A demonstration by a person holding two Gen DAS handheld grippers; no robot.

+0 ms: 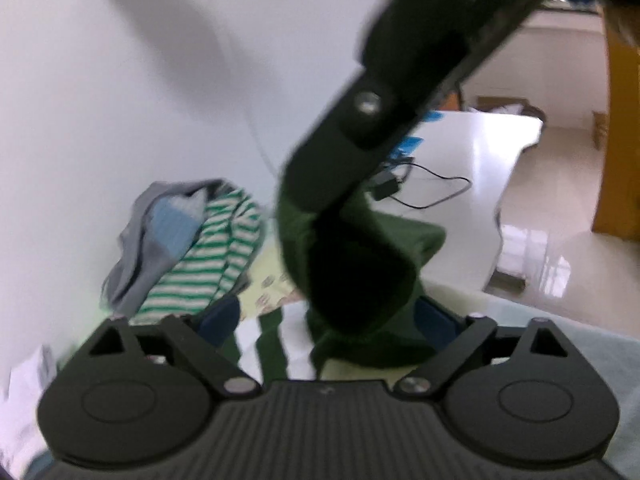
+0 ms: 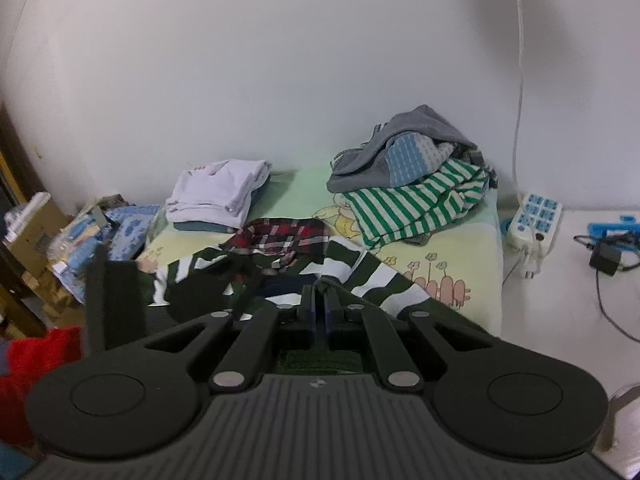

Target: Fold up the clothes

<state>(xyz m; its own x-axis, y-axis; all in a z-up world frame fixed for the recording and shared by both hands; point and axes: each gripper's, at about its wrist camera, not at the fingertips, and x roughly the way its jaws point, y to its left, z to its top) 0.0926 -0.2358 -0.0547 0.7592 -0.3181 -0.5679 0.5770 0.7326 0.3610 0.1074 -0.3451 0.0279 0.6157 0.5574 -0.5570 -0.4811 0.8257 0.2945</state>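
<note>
Right-wrist view gives us no writing we can read (the red marks on the folded white garment (image 2: 218,192) are too small). Our right gripper (image 2: 320,304) pinches the dark green and white striped garment (image 2: 360,276), which lies at the near edge of the pale cartoon-print mattress (image 2: 464,240). Our left gripper (image 1: 332,316) stands wide, nothing pressed. Bare mattress lies between the piles.

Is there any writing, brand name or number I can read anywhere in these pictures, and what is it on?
No text can be read.
White folded shirt: small red marks near its top edge, too small to read.
Gripper body: a tiny round emblem, no letters legible.
Boxes and packets at the left: printing too blurred to read.
Bedsheet: cartoon pictures only.
</note>
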